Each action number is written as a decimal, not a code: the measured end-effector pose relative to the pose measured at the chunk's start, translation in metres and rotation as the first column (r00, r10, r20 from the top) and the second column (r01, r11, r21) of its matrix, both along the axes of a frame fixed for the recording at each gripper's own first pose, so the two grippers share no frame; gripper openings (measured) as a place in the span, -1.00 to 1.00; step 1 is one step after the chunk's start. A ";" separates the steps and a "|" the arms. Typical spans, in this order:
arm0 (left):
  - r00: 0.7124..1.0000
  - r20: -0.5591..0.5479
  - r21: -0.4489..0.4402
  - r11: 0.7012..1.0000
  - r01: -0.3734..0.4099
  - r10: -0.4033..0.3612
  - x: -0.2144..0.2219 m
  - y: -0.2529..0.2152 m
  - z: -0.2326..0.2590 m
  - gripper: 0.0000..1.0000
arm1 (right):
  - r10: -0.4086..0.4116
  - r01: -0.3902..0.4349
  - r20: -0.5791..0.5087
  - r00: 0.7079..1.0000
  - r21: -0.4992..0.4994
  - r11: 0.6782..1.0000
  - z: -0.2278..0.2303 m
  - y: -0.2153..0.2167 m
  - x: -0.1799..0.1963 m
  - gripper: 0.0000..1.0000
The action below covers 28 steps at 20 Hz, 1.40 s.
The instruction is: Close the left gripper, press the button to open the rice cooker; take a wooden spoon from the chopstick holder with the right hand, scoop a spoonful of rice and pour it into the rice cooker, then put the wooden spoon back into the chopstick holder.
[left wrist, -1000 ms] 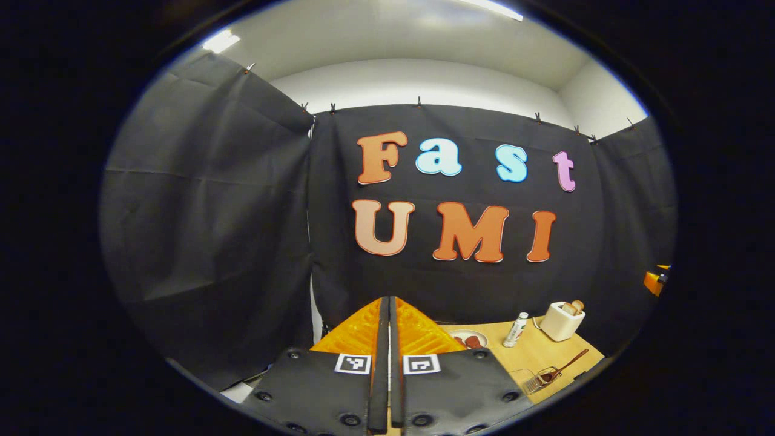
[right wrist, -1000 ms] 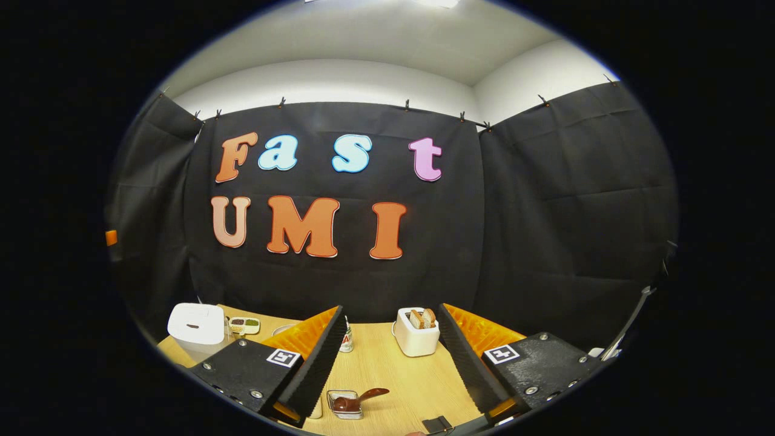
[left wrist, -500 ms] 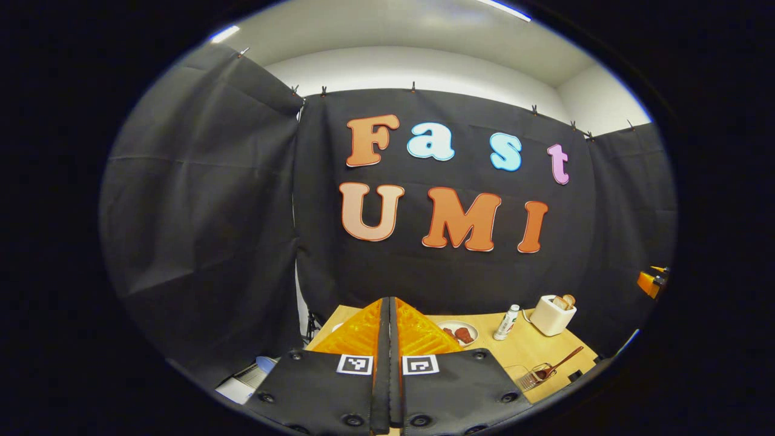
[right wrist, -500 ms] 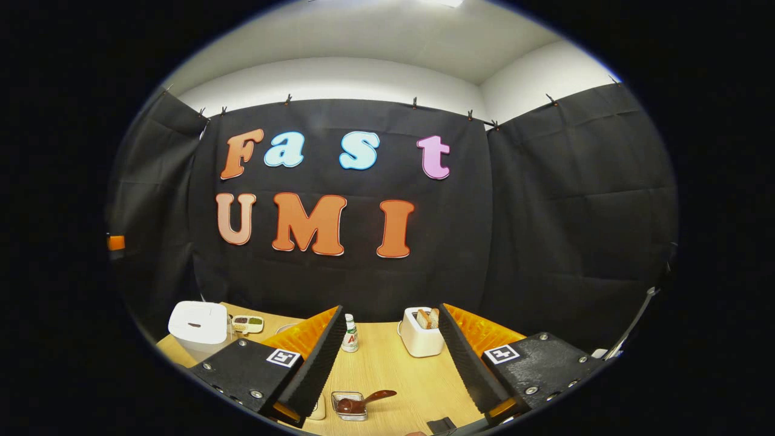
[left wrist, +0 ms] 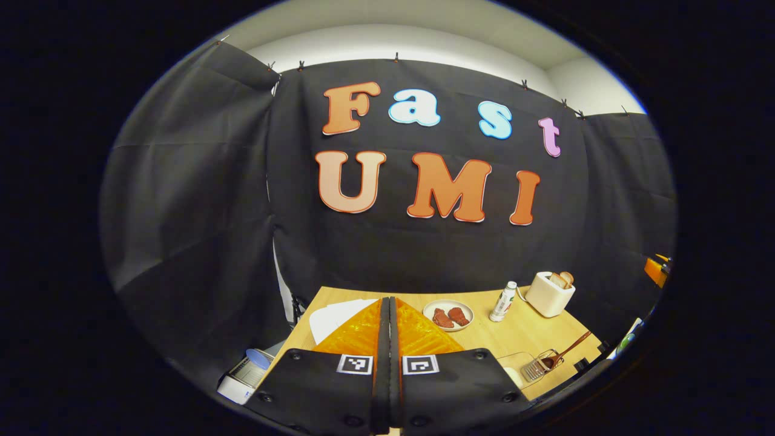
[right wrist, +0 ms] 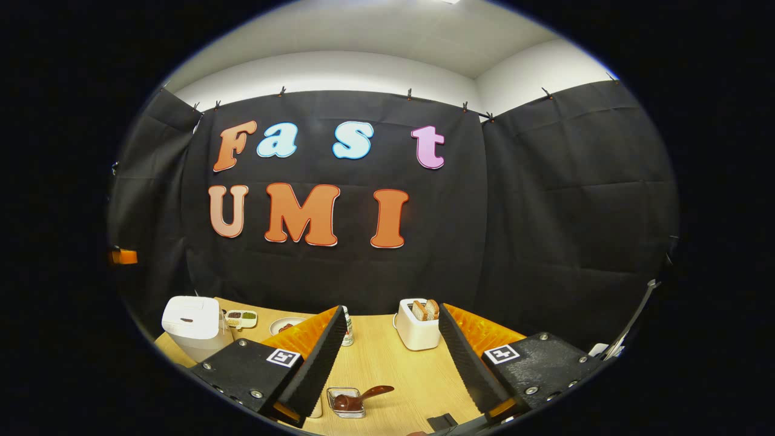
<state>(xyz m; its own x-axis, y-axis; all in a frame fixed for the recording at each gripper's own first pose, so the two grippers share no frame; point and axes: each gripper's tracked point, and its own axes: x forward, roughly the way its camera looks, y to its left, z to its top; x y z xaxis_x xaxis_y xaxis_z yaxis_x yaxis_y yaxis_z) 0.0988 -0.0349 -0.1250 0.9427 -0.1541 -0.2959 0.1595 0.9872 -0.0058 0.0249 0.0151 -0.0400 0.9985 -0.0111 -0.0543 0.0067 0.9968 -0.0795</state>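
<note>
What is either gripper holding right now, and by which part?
Nothing. The left gripper is shut on nothing, and the right gripper is open above the table.

My left gripper view rides above my shut jaws and looks forward across the tabletop [left wrist: 514,336] from its left end, raised and tilted up, so the cloth wall takes most of the picture and the things sit low and far off. My right gripper view looks out between my spread jaws from the near edge, facing the same back wall. Both views share the toaster [left wrist: 550,293] [right wrist: 418,330], the small bottle [left wrist: 503,301] [right wrist: 346,330], the plate [left wrist: 448,315] [right wrist: 284,326] and the wire holder with the wooden spoon [left wrist: 560,356] [right wrist: 363,396].
</note>
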 end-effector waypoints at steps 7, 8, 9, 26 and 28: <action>0.988 -0.143 -0.016 0.999 0.052 -0.054 0.039 -0.024 -0.084 -0.91 | -0.035 0.035 0.010 0.999 -0.005 0.999 0.006 -0.009 0.000 0.89; 0.986 -0.158 -0.015 0.998 0.053 -0.055 0.044 -0.023 -0.094 -0.91 | -0.038 0.038 0.010 0.999 -0.006 0.999 0.008 -0.010 0.000 0.90; 0.982 -0.180 -0.017 0.998 0.055 -0.057 0.049 -0.023 -0.106 -0.92 | -0.041 0.041 0.011 0.999 -0.010 0.999 0.008 -0.011 -0.001 0.90; 0.917 -0.399 0.003 1.000 0.010 -0.008 0.082 -0.001 -0.208 -0.92 | -0.097 0.097 -0.005 0.995 -0.035 0.995 0.006 -0.035 0.003 0.89; 0.916 -0.401 -0.003 1.000 0.009 -0.009 0.084 -0.001 -0.210 -0.91 | -0.092 0.092 -0.014 0.996 -0.024 0.995 0.004 -0.033 0.002 0.89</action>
